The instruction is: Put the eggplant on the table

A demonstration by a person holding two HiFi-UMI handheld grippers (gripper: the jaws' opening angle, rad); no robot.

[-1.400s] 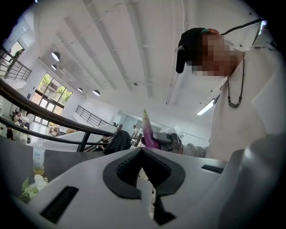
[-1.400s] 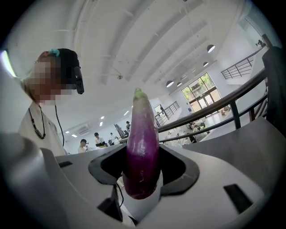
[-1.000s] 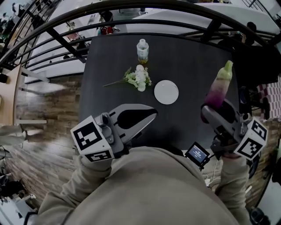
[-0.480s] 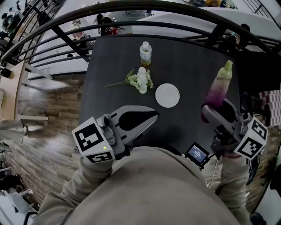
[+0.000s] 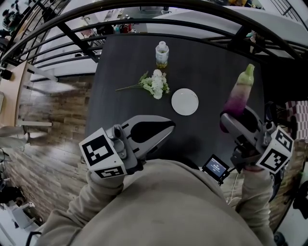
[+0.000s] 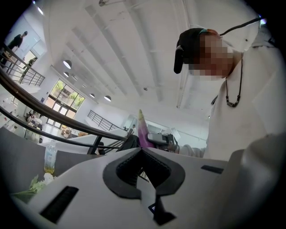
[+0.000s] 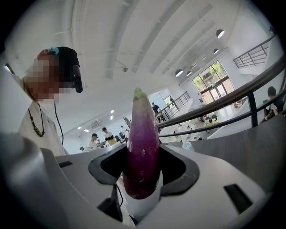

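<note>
A purple eggplant (image 5: 239, 96) with a pale green tip stands upright in my right gripper (image 5: 231, 117), whose jaws are shut on its lower end. It hangs above the right edge of the dark table (image 5: 211, 62). In the right gripper view the eggplant (image 7: 142, 147) fills the gap between the pads and points up. My left gripper (image 5: 168, 126) is level over the table's near edge, jaws shut with nothing between them. The left gripper view shows its pads meeting at the tip (image 6: 142, 152), with the eggplant (image 6: 143, 132) beyond.
On the table lie a white plate (image 5: 185, 102), a sprig of white flowers (image 5: 154, 84) and a small bottle (image 5: 162, 54) at the far side. A dark curved railing (image 5: 144, 12) runs behind the table. A small screen device (image 5: 216, 168) sits by my right arm.
Both grippers and the eggplant keep their places. Only the head view drifts a little, so the table items sit slightly to the right.
</note>
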